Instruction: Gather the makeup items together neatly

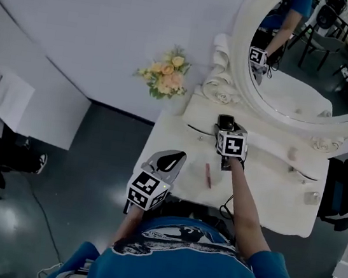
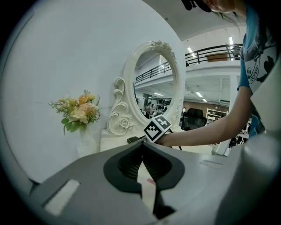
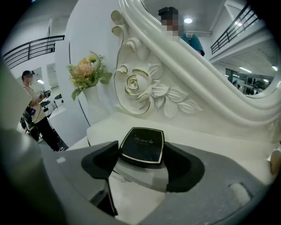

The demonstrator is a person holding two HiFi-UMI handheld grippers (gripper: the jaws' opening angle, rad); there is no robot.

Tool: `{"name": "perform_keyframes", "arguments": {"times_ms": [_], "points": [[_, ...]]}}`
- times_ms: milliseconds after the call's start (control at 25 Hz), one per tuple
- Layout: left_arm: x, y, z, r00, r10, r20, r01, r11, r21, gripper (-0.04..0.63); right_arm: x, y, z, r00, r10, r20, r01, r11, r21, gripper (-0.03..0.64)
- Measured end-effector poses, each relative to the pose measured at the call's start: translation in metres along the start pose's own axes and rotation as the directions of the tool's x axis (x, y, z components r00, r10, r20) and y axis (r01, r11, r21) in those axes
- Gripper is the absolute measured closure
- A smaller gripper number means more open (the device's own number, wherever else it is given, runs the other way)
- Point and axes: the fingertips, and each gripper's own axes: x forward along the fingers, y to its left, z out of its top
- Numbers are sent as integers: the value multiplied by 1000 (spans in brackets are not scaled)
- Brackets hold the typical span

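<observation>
A black square compact lies on the raised back shelf of the white vanity table, below the mirror's carved rose. My right gripper stands open with its jaws wide, one on each side of the compact's near edge. A thin pink lip pencil lies on the tabletop, also seen as a pink tip through the left jaws' slit. My left gripper hovers over the table's front left corner, shut with nothing in it.
An oval white-framed mirror backs the table. Peach flowers in a white vase stand at the back left. A small pink item and a small pale jar sit at the right end. A person stands in the background.
</observation>
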Motion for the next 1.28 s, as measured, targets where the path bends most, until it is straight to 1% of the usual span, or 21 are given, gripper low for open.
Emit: {"name": "perform_keyframes", "arguments": {"times_ms": [160,240,400,600,720,840,1000,1120,1280], "points": [[3,0,-4,1000,-16,-1,16,1000,-4,580,-10,-2,-4,1000,-4,9,4,998,61,295],[6,-4,-5,999,-36,-3,36,999,0,580,-19,-4,-9,1000,-2,20,0,996,95,295],[14,-12,-3,997,-80,-4,80,997,14,581,-46,-7,-21,998,-1,56,-7,991,130,295],[27,-28,-4,989,-144,-21,145,989,30,580,-85,-23,-37,995,-39,93,20,982,190,295],[35,-43,-7,982,-187,-32,188,981,39,580,-107,-38,-56,992,-80,93,58,973,222,295],[43,-57,-7,975,-220,-42,222,974,50,580,-122,-54,-85,991,-119,64,99,960,263,295],[50,-74,-7,970,-238,-51,241,969,57,580,-127,-66,-130,991,-137,-2,131,945,301,295],[51,-85,-9,970,-235,-61,239,970,54,580,-126,-73,-160,987,-150,-58,160,939,304,295],[51,-92,-10,976,-207,-64,209,977,38,580,-121,-81,-188,982,-153,-114,180,941,288,295]]}}
